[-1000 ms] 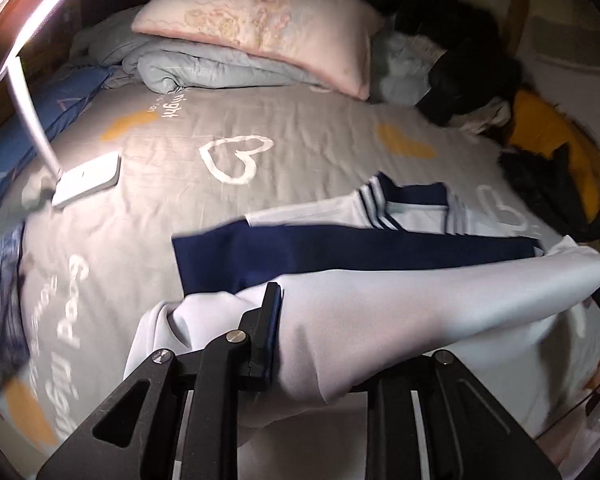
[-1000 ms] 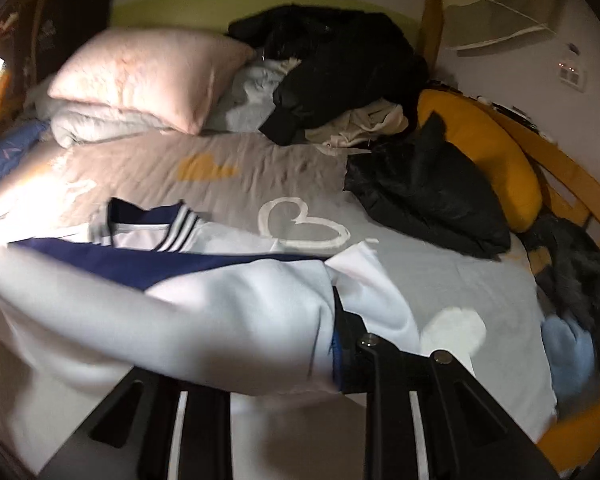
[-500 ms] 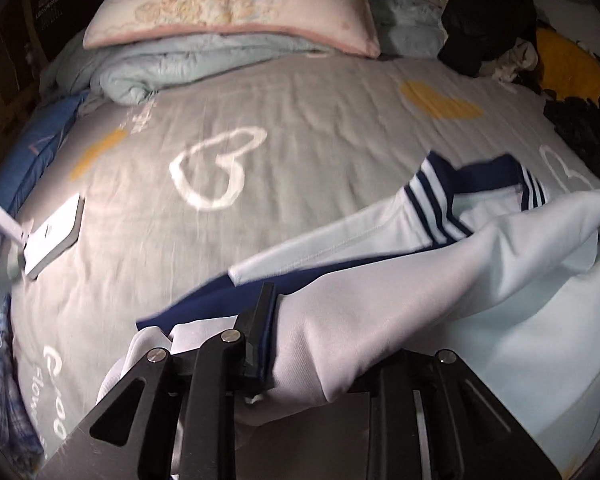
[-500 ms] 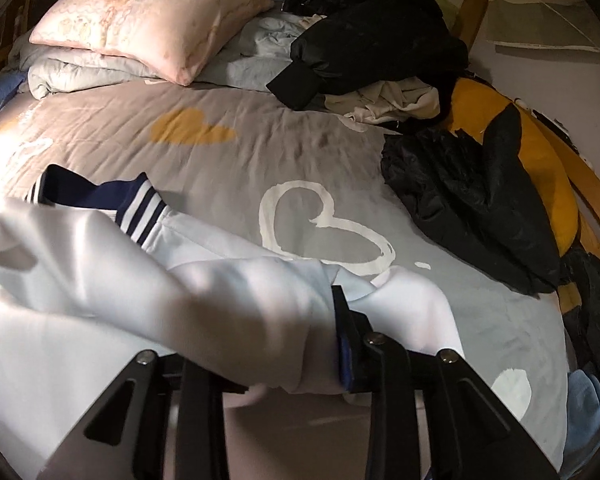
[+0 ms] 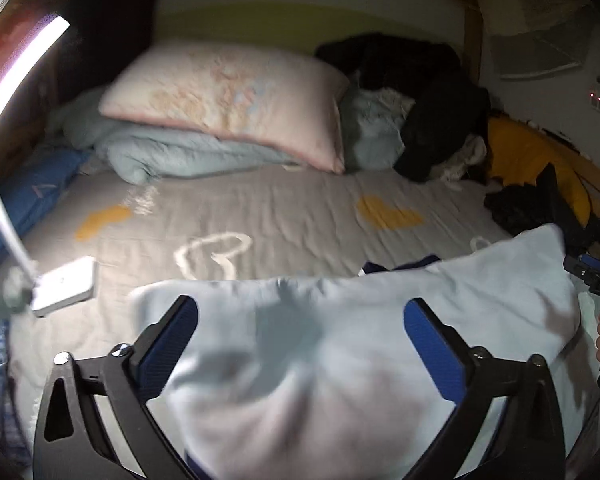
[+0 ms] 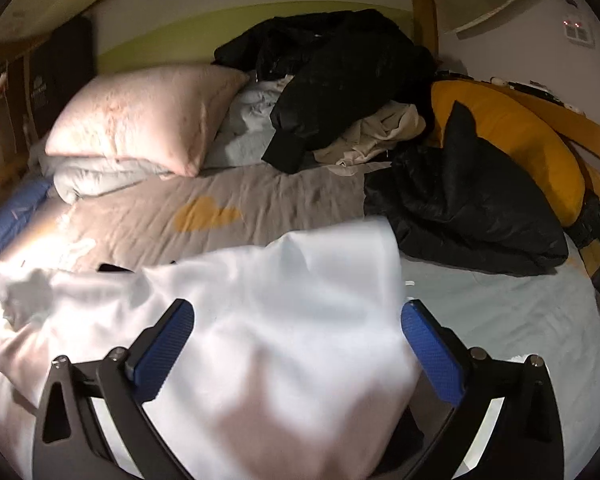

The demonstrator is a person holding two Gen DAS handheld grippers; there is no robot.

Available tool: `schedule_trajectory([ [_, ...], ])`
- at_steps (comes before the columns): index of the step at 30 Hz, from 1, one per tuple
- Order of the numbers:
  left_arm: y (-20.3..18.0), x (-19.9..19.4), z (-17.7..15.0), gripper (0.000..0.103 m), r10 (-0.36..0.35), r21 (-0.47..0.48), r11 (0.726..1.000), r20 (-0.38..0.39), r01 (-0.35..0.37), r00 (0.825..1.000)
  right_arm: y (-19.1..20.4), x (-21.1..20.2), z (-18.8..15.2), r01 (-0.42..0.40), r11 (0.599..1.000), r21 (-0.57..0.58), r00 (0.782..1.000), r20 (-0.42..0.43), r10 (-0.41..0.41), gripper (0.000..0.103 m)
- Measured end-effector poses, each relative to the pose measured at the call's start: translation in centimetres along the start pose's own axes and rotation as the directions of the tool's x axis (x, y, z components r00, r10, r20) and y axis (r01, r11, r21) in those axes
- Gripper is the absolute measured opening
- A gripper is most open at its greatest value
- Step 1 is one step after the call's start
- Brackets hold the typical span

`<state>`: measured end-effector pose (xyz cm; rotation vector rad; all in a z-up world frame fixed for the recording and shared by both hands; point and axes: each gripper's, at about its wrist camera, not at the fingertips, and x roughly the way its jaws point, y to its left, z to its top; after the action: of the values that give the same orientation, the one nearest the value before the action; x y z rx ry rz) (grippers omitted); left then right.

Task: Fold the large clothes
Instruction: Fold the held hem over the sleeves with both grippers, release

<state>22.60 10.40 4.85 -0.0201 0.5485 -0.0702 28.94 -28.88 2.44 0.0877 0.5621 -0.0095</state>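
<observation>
A grey bedsheet [image 5: 284,208] printed with hearts is seen, with a pink pillow [image 5: 228,96] and dark clothes [image 6: 340,80] at the head. The white garment [image 5: 340,340] is spread nearest. The left gripper [image 5: 300,340] and right gripper [image 6: 296,340] are held spread. "DAS" is legible at the edge.

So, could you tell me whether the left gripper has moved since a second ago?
Yes. The left gripper has opened, releasing the garment, and tilted up: the pillow sits lower in view than half a second ago.
</observation>
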Motion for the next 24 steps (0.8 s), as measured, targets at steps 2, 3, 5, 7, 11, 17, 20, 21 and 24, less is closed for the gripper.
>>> schedule_trajectory([
  [2, 0.2, -1.5, -0.3, 0.103, 0.04, 0.015, 0.999, 0.02, -0.04, 0.999, -0.4, -0.6, 0.1, -0.004, 1.0, 0.007, 1.0, 0.009, 0.004, 0.103],
  [3, 0.3, -1.9, -0.6, 0.103, 0.066, 0.026, 0.997, 0.018, -0.067, 0.998, -0.6, -0.7, 0.1, 0.003, 1.0, 0.01, 1.0, 0.007, -0.003, 0.103],
  [5, 1.0, -2.0, -1.1, 0.103, 0.103, 0.021, 0.994, 0.006, -0.103, 0.995, -0.9, -0.4, 0.0, 0.017, 1.0, 0.014, 1.0, -0.014, -0.016, 0.103],
  [7, 1.9, -1.3, -1.9, 0.103, 0.111, -0.009, 0.994, -0.032, -0.111, 0.993, -1.2, 0.0, -0.3, 0.045, 0.999, 0.019, 0.999, -0.032, -0.044, 0.103],
  [11, 2.5, -0.2, -3.1, 0.103, 0.069, -0.05, 0.996, -0.091, -0.074, 0.993, -1.0, 0.5, -0.8, 0.042, 0.999, 0.021, 0.997, -0.064, -0.041, 0.103],
  [17, 2.6, 0.1, -2.9, 0.103, 0.054, -0.058, 0.997, -0.096, -0.06, 0.994, 0.3, 0.0, -1.0, 0.056, 0.998, -0.038, 0.998, -0.04, -0.058, 0.103],
  [20, 2.1, -0.5, -2.8, 0.103, 0.038, -0.058, 0.997, -0.081, -0.043, 0.996, 0.5, -0.2, -1.2, 0.032, 0.999, -0.035, 0.998, -0.047, -0.034, 0.103],
  [21, 1.8, -0.7, -2.9, 0.103, 0.043, -0.048, 0.998, -0.073, -0.046, 0.996, 0.3, -0.3, -1.3, 0.014, 1.0, -0.011, 0.998, -0.058, -0.014, 0.103],
  [24, 1.1, -1.6, -3.5, 0.103, 0.035, -0.059, 0.998, -0.05, -0.038, 0.998, 0.6, -1.0, -1.6, 0.015, 1.0, -0.002, 0.999, -0.045, -0.015, 0.103],
])
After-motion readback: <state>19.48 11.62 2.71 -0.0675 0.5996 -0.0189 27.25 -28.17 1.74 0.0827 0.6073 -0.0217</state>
